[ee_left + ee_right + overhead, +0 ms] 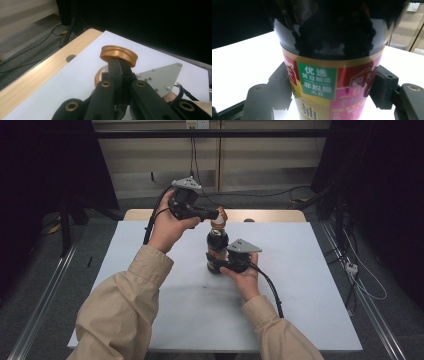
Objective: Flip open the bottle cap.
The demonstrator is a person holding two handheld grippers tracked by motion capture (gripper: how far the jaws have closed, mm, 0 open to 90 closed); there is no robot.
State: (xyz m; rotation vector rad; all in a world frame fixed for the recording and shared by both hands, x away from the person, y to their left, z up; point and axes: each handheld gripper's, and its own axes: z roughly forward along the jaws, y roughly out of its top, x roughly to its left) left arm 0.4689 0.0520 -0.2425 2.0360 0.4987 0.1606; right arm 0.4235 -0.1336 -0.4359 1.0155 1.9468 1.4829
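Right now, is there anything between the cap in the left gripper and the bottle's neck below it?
Nothing visible does. The left gripper holds the gold cap just above the bottle, which the right gripper clamps.

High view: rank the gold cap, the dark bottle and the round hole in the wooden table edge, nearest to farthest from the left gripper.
1. Gold cap: pinched at the tips of the left gripper, above the bottle.
2. Dark bottle: just below the cap, clamped by the right gripper.
3. Round hole: farther right, on the wooden strip.

right tongs (216, 261) gripping bottle (217, 245), left tongs (216, 214) at cap (219, 217)
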